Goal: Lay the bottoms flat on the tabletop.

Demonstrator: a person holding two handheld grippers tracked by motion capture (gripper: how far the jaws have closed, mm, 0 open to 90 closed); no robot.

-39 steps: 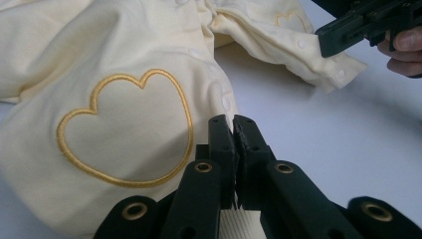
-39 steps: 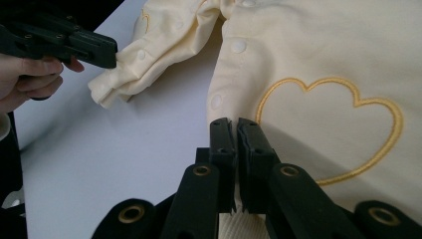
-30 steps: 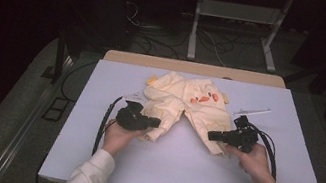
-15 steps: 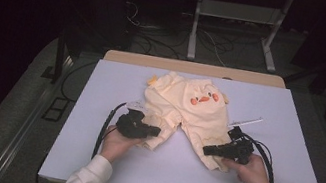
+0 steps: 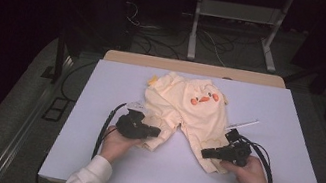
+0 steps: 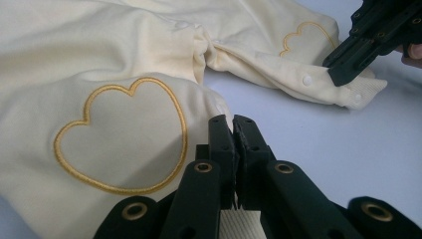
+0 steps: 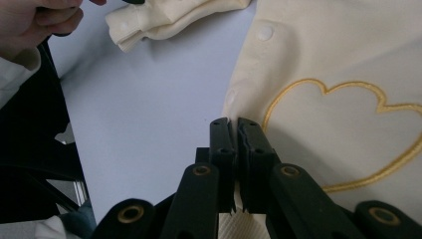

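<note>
Pale yellow baby trousers [image 5: 183, 108] with an orange duck face on the seat lie spread on the light blue table [image 5: 100, 90], legs toward me. My left gripper [image 5: 156, 132] is shut on the cuff of the left leg. In the left gripper view the ribbed cuff shows between the closed jaws of that gripper [image 6: 232, 122], beside a gold heart outline [image 6: 119, 137]. My right gripper [image 5: 204, 154] is shut on the right leg's cuff. In the right gripper view this gripper [image 7: 233, 124] pinches ribbed fabric next to another gold heart [image 7: 343, 134]. The right gripper [image 6: 348, 64] also appears far off in the left gripper view.
A thin white stick [image 5: 242, 123] lies on the table right of the trousers. A wooden board edge [image 5: 195, 68] runs behind the table. Cables and a white metal stand [image 5: 233, 28] sit on the dark floor beyond.
My right gripper has moved toward the table's front edge with the right leg's cuff, drawing that leg out longer. The left gripper has barely moved.
</note>
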